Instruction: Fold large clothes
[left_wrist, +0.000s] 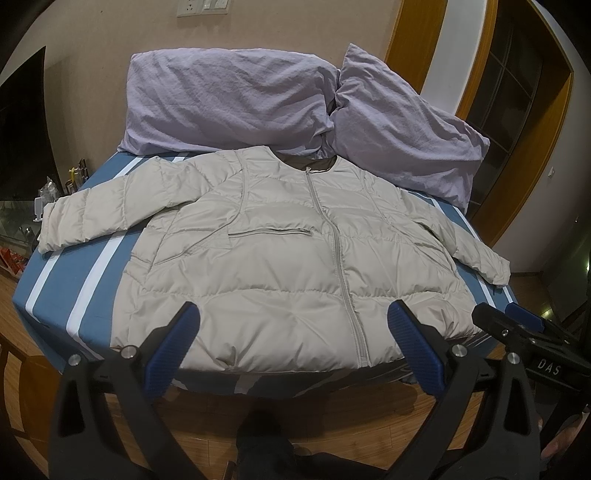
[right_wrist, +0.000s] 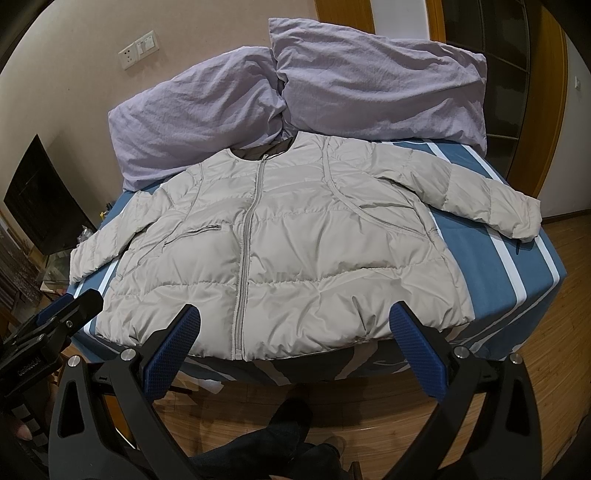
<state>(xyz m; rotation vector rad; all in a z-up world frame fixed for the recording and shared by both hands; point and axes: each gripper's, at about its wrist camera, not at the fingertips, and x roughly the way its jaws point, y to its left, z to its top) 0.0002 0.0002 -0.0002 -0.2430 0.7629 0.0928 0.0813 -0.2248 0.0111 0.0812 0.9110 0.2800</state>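
A light beige padded jacket (left_wrist: 280, 258) lies flat and zipped, front up, on the blue-and-white striped bed (left_wrist: 66, 295), collar toward the pillows, both sleeves spread out. It also shows in the right wrist view (right_wrist: 288, 251). My left gripper (left_wrist: 295, 325) is open and empty, held above the jacket's bottom hem at the near bed edge. My right gripper (right_wrist: 295, 325) is open and empty, also above the hem. The right gripper shows at the right of the left wrist view (left_wrist: 517, 325), and the left gripper at the left of the right wrist view (right_wrist: 70, 306).
Two lilac pillows (left_wrist: 229, 103) (left_wrist: 406, 136) lean on the wall at the head of the bed. Wooden floor (right_wrist: 554, 332) surrounds the bed. A dark TV (right_wrist: 40, 199) and cluttered low furniture stand to the left; a wooden door frame (left_wrist: 517, 184) stands to the right.
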